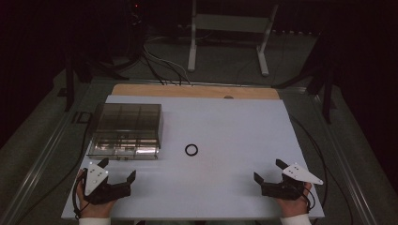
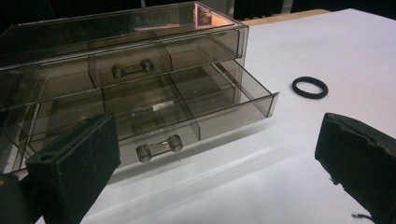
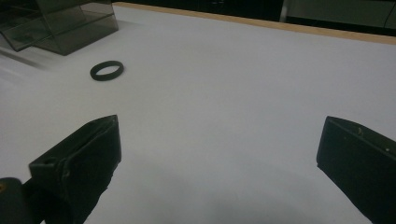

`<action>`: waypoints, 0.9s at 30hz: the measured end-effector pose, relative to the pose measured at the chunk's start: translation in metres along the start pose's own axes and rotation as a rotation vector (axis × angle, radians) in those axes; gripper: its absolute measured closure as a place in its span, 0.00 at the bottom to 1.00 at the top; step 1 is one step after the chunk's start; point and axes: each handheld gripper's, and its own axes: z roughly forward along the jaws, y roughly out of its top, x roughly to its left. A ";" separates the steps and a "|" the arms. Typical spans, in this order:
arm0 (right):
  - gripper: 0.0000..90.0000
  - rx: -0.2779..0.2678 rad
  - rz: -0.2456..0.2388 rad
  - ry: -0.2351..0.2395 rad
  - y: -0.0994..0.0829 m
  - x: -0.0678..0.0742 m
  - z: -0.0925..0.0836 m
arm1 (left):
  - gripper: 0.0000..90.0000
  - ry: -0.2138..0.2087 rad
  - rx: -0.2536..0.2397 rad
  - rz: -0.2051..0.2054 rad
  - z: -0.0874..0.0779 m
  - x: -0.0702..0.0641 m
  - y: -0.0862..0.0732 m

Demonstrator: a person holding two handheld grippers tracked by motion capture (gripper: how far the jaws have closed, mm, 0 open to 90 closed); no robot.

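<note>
Smoky plastic drawer box (image 1: 126,130) is sitting with its lower drawer (image 2: 196,109) pulled out; your black rubber ring (image 1: 191,150) is lying untouched mid-frame, both grippers (image 1: 115,176) (image 1: 268,171) spread wide, empty.

Left hand-held gripper (image 1: 118,169) and right hand-held gripper (image 1: 268,170) gape wide.

Drawer box (image 2: 126,70): its left side is running off the edge of the left gripper view; in the right gripper view just one corner (image 3: 60,23) is showing at the top left.
Drawer compartments: the smoky plastic is making it too dim to tell whether anything is lying inside.
Person's forearms: the bottom edge of the high view is cutting them off at the sleeves.
Room behind the worktop (image 1: 234,122): darkness is swallowing the detail there.
</note>
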 end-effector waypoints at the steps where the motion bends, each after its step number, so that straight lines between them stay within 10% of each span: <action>1: 0.00 0.000 0.001 -0.001 0.000 0.000 0.000 | 0.01 -0.003 -0.002 -0.005 0.000 0.001 0.000; 27: 0.00 -0.007 0.011 -0.014 0.000 -0.002 -0.002 | 0.01 0.008 -0.010 -0.009 0.000 0.001 -0.002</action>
